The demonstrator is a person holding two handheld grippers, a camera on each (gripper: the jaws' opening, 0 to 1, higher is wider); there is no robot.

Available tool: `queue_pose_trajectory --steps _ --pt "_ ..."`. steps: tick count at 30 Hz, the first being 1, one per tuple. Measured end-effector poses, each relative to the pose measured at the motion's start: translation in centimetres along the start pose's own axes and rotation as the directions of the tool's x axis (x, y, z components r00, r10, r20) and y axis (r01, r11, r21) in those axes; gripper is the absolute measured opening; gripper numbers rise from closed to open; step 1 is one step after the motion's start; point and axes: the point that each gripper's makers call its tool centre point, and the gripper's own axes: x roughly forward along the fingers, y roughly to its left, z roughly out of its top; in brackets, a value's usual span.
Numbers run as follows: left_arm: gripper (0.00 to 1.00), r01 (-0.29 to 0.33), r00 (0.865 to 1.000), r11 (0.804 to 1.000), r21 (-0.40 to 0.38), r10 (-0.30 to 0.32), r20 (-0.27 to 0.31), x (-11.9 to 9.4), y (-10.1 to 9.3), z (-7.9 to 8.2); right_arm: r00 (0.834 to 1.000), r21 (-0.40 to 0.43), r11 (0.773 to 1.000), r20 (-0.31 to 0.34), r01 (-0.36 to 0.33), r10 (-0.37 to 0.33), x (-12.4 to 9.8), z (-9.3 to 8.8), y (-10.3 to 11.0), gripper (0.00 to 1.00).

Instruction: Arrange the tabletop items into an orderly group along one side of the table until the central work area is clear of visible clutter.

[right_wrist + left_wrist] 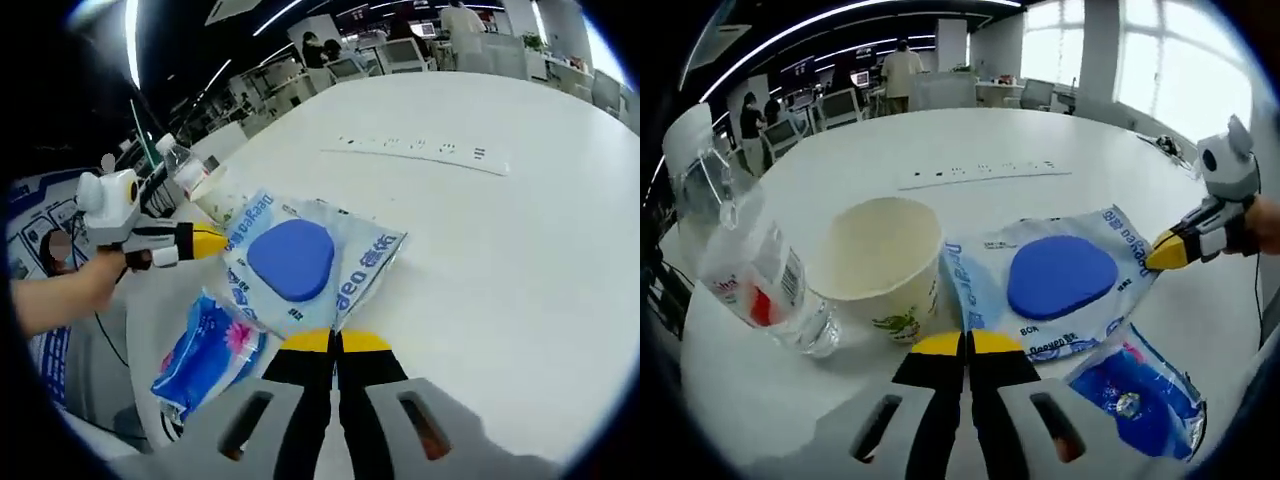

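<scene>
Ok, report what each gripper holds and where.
Both seem to pinch the wet wipes pack: left gripper at one edge, right gripper at another.

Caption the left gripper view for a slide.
Shut left gripper faces a paper cup, plastic bottle and wipes pack on a white table.

Beyond my counter [1040, 135] I see a built-in socket strip [985, 172], office chairs [840, 105], bright windows [1150, 55], and a person standing [902, 72] by desks.
</scene>
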Motion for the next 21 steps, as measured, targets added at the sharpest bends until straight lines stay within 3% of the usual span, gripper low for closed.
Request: queue_pose_trajectory --steps 4,9,11,12,13,15,17,19,21 --pt "0.0 0.012 0.999 0.993 -0.117 -0.007 0.038 0.3 0.0 0.1 1.0 0.012 1.0 0.005 -0.012 0.012 0.4 -0.1 -0.9 0.0" --pt "0.0 0.003 0.999 0.991 -0.137 0.004 0.049 0.4 0.0 -0.1 1.0 0.043 0.999 0.004 -0.019 0.019 0.7 0.0 -1.4 0.0" --pt "0.0 0.021 0.997 0.967 -0.252 -0.001 0.08 0.5 0.1 0.0 0.999 0.191 0.981 0.038 -0.03 0.024 0.7 0.1 -1.7 0.0" --pt "0.0 0.036 0.995 0.936 -0.35 0.0 0.101 0.4 0.2 0.0 0.999 0.242 0.969 0.043 -0.042 0.033 0.6 0.1 -1.7 0.0" --pt "0.0 0.044 0.993 0.923 -0.381 0.0 0.114 0.4 0.2 -0.1 0.998 0.287 0.957 0.034 -0.052 0.045 0.5 -0.2 -1.5 0.0" --pt "0.0 0.039 0.991 0.938 -0.345 0.008 0.134 0.3 0.1 -0.3 0.999 0.193 0.98 0.034 -0.038 0.032 0.6 0.0 -1.7 0.0" --pt "0.0 0.025 0.989 0.94 -0.342 0.026 0.143 0.3 -0.2 -0.3 1.0 0.094 0.995 0.021 -0.016 0.014 0.7 0.1 -1.8 0.0" --pt "0.0 0.013 0.987 0.938 -0.347 0.044 0.157 0.1 -0.3 -0.2 1.0 0.072 0.997 0.007 -0.008 0.007 0.7 0.1 -1.5 0.0" --pt "0.0 0.007 0.986 0.938 -0.347 0.052 0.16 0.1 -0.2 -0.1 1.0 0.101 0.995 0.012 -0.012 0.011 0.6 0.1 -1.6 0.0"
